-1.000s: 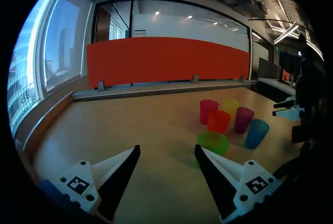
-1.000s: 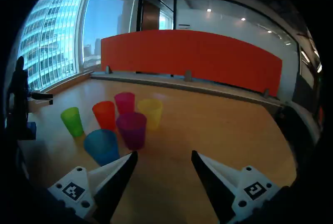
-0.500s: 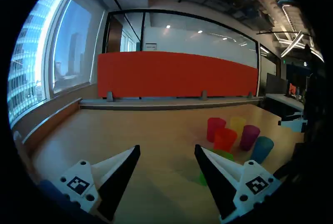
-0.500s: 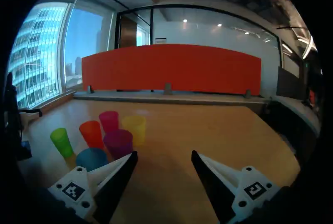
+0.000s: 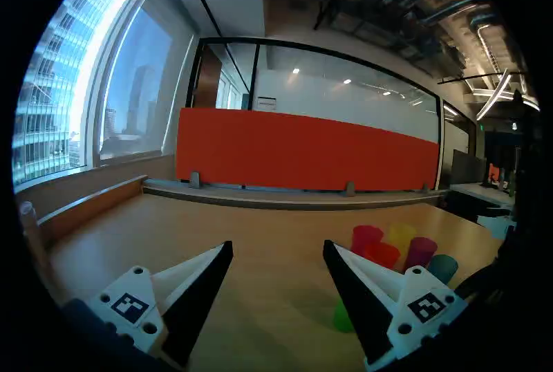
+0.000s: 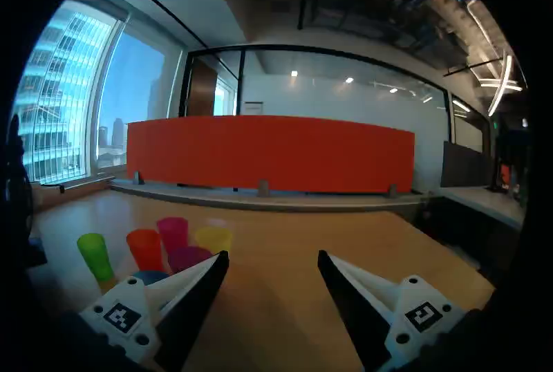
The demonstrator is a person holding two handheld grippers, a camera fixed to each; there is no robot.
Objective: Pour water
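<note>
Six coloured cups (image 6: 153, 254) stand grouped on the wooden bench (image 5: 263, 227) as we hold two grippers over it. Our left gripper (image 5: 276, 243) has its fingers spread wide and empty. The green cup (image 5: 340, 318) sits just beside its right finger, partly hidden. The pink cup (image 5: 364, 236), orange cup (image 5: 382, 254), yellow cup (image 5: 403, 235), purple cup (image 5: 420, 251) and blue cup (image 5: 443, 267) cluster farther right. Our right gripper (image 6: 272, 254) is likewise wide and holds nothing. From it we see the group at lower left, the green one standing slightly apart. We cannot tell whether any cup holds water. An orange partition (image 6: 269, 154) lines the bench's far edge, with windows (image 5: 69, 116) to the left.
</note>
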